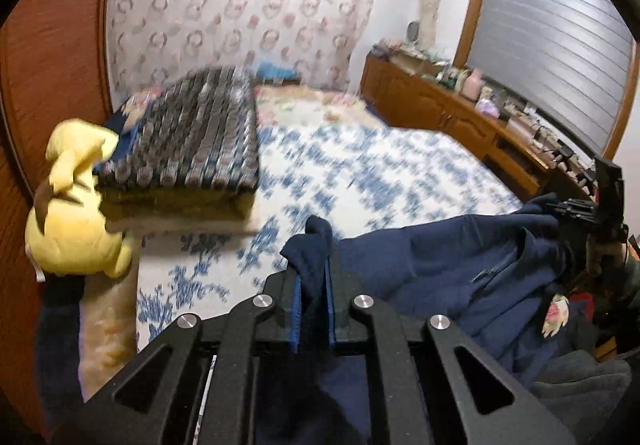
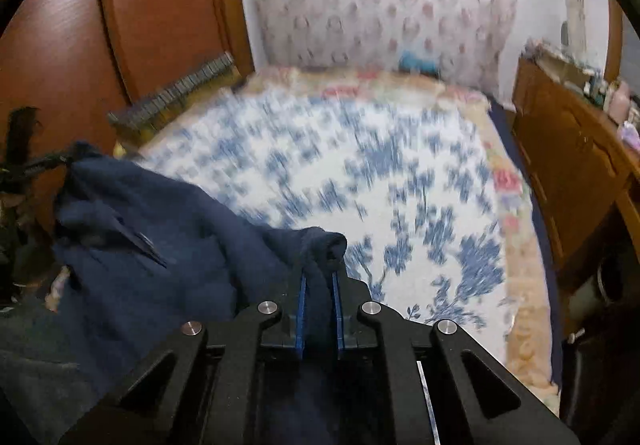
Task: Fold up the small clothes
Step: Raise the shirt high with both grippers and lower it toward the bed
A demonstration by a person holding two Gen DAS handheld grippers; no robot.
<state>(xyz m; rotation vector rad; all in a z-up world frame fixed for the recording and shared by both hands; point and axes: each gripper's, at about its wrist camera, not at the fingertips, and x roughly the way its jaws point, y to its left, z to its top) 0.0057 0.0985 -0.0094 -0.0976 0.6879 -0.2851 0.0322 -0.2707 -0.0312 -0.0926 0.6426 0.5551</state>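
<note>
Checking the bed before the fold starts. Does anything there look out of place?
Only the yellow plush toy, lying tipped against the folded patterned blanket at the bed's edge. The navy garment hangs bunched between both grippers, as expected.

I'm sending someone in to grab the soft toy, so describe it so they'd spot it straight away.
Start at the bed with the blue-and-white floral cover. On its left side, by the wooden panel, lies a folded dark patterned blanket; the yellow plush toy sits against its near left corner. It is the only bright yellow thing there.
</note>
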